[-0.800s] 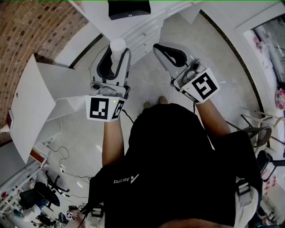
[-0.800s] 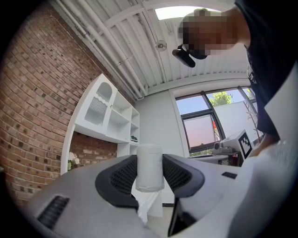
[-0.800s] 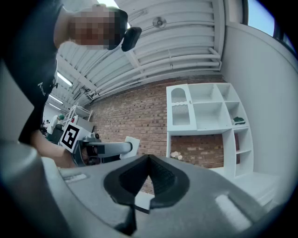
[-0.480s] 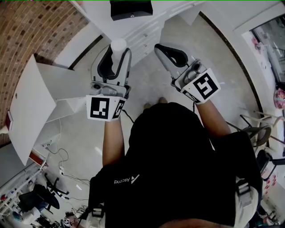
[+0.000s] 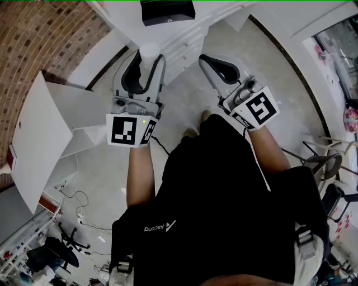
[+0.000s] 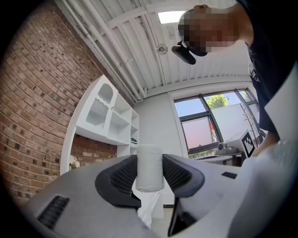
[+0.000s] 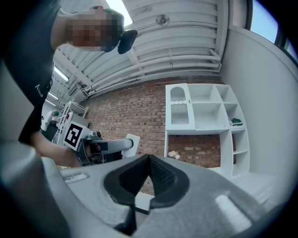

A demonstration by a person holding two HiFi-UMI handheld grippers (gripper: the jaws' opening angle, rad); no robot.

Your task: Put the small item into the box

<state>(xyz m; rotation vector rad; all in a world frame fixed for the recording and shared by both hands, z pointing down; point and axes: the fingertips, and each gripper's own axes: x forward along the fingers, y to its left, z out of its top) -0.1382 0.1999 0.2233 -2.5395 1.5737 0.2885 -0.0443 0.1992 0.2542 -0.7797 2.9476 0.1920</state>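
A small white cylinder (image 5: 149, 56) stands upright between the black pads of my left gripper (image 5: 146, 62), which is shut on it. In the left gripper view the cylinder (image 6: 149, 167) fills the gap of that gripper (image 6: 149, 175), both pads touching its sides. My right gripper (image 5: 217, 61) is held level with it to the right, apart from it, jaws together and empty; its own view shows the gripper (image 7: 148, 171) with its pads meeting at the tips. A black box (image 5: 166, 11) sits on a white surface at the head view's top edge, beyond both grippers.
A white table (image 5: 39, 139) stands to the left against a brick wall (image 5: 33, 39). White cabinet fronts (image 5: 184, 42) lie ahead below the box. A white shelf unit (image 7: 205, 125) stands on the brick wall. Chairs (image 5: 327, 167) and cables clutter the floor.
Both grippers have drifted slightly, the right one a little to the right. The person's feet have shifted on the floor. The cylinder stays gripped.
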